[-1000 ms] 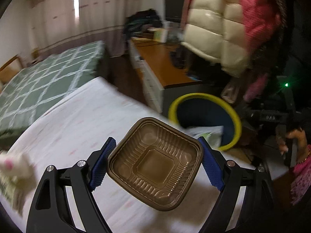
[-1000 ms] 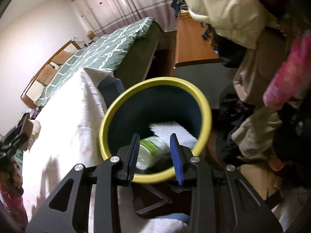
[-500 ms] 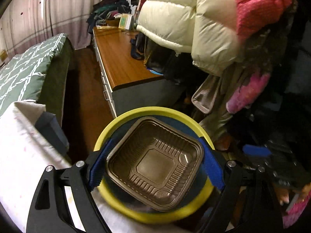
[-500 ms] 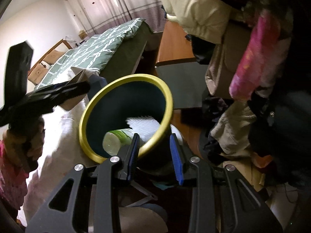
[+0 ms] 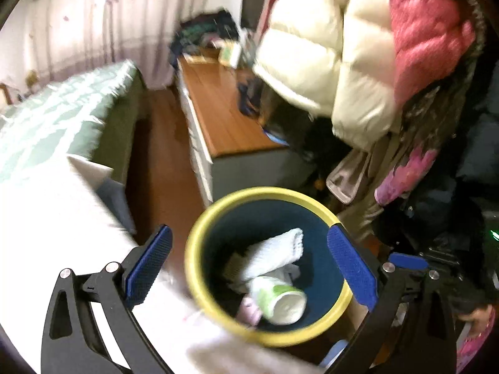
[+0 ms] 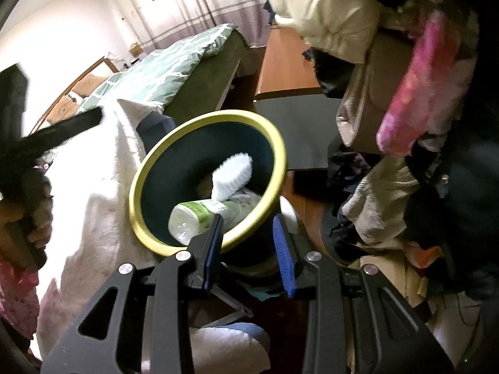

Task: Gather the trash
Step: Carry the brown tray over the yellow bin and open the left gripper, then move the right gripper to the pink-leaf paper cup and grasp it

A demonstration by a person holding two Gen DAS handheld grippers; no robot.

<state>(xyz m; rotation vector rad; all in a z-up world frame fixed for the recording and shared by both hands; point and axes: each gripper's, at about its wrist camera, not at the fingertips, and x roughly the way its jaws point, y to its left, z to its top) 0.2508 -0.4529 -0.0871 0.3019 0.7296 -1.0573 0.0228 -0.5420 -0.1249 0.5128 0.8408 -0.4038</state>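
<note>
The yellow-rimmed dark bin (image 5: 262, 190) stands beside the bed. My left gripper (image 5: 249, 230) hangs over it, jaws opening wide, and no trash is between the blue pads (image 5: 149, 258). In the bin lie a white foam net (image 5: 274, 255), a green-and-white bottle (image 5: 277, 299) and a pink scrap (image 5: 249, 307). The brown plastic tray is not plainly in view. My right gripper (image 6: 248, 218) is at the bin's near rim (image 6: 237, 112), its jaws a little apart and gripping nothing. The bottle (image 6: 199, 215) and the net (image 6: 234, 171) show in the right wrist view too.
A bed with a white cover (image 5: 46, 233) and a green quilt (image 5: 46, 118) lies to the left. A wooden dresser (image 5: 224, 109) stands behind the bin. Puffy jackets (image 5: 327, 62) hang above right. Clothes and clutter (image 6: 389, 202) cover the floor at right. A hand (image 6: 34, 205) holds the other gripper.
My left gripper carried the brown tray from the bed to above the bin, then its jaws spread and the tray left them. The bottle dropped from near my right gripper into the bin.
</note>
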